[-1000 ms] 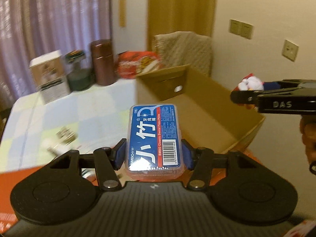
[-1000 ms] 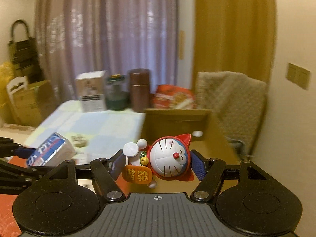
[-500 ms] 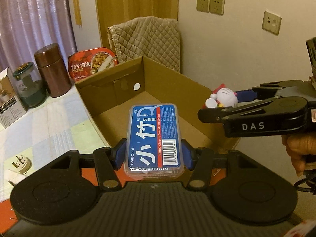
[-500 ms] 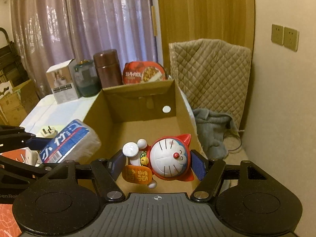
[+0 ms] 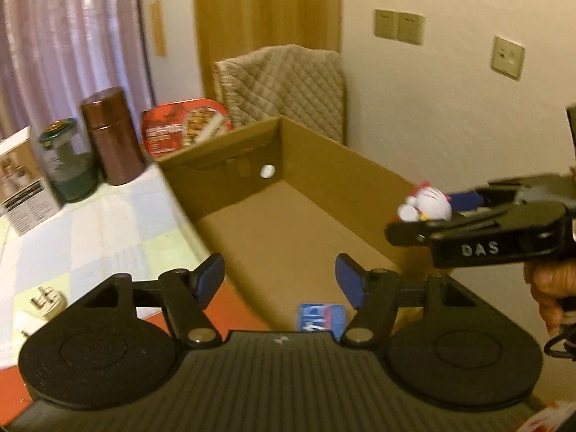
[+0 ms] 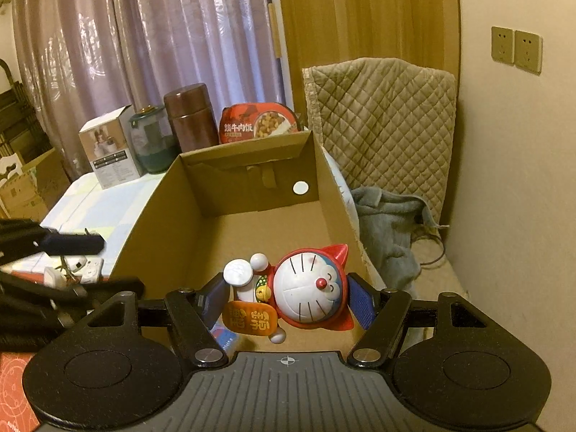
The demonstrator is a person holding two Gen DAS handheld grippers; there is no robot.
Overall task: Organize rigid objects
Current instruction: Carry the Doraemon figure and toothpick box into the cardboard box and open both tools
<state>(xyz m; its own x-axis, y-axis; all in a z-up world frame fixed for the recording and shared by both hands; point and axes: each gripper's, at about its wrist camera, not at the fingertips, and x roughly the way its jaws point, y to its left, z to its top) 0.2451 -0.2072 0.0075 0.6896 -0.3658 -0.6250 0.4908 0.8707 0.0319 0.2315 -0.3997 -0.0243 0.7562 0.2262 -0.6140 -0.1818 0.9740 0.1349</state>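
Note:
My left gripper is open and empty above the near end of an open cardboard box. The blue dental floss pick case lies on the box floor just below it, mostly hidden by the gripper body; a sliver of the case shows in the right wrist view. My right gripper is shut on a red and white Doraemon figure and holds it over the near end of the box. The figure also shows in the left wrist view, at the box's right wall.
On the checked tablecloth left of the box stand a brown canister, a green-lidded glass jar, a white carton and a red meal tray. A plug adapter lies near. A quilted chair stands behind.
My left gripper has opened and let go of the floss pick case, which has dropped onto the box floor. My right gripper still holds the figure over the box.

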